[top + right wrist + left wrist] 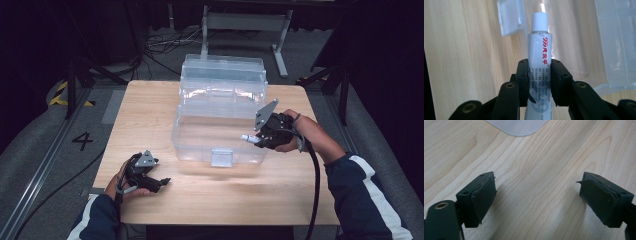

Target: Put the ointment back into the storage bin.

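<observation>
We have a small white tube (539,47) pinched between the jaws of our right gripper (539,82), which are closed on its lower body with the capped end pointing out ahead. In the high view the right gripper (260,136) holds the tube (248,138) at the right side of the clear plastic box (220,145), just above its open bottom compartment. Our left gripper (159,183) rests on the wooden table (150,115) near the box's front left corner, jaws spread wide with nothing between them. We judge the step in hand to be carrying the tube at the box; next we would need to line it up over the compartment and lower before letting go.
</observation>
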The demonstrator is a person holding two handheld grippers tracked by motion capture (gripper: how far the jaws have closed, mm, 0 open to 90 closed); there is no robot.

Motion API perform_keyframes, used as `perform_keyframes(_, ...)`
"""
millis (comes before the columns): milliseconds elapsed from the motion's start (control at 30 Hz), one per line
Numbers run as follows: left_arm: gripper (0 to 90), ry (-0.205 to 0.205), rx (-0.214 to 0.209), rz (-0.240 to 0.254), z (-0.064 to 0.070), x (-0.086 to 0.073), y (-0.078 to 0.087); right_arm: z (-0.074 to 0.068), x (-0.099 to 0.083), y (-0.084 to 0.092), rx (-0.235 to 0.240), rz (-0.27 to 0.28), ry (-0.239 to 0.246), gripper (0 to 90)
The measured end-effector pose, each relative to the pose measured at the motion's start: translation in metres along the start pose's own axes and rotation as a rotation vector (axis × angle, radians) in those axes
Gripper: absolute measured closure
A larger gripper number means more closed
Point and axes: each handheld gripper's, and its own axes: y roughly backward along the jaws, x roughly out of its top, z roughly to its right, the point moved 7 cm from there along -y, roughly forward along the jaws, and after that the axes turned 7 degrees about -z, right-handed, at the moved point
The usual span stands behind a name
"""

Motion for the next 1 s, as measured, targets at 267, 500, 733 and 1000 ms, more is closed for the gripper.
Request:
perform_keyframes(267,14.0,0.002,-0.001,0.001,0.000,0.000,0.000,0.013,0.021,-0.008,-0.001,-0.019,0.023,70.8)
perform_keyframes(500,14.0,0.001,0.000,0.000,0.000,0.000,0.000,0.022,0.034,-0.019,0.006,-0.030,0.030,70.8)
perform_keyframes(733,13.9,0.001,-0.001,0.000,0.000,0.000,0.000,0.029,0.040,-0.030,0.017,-0.057,0.026,70.8)
perform_keyframes(1000,14.0,0.001,-0.001,0.001,0.000,0.000,0.000,0.037,0.043,-0.048,0.035,-0.096,0.030,70.8)
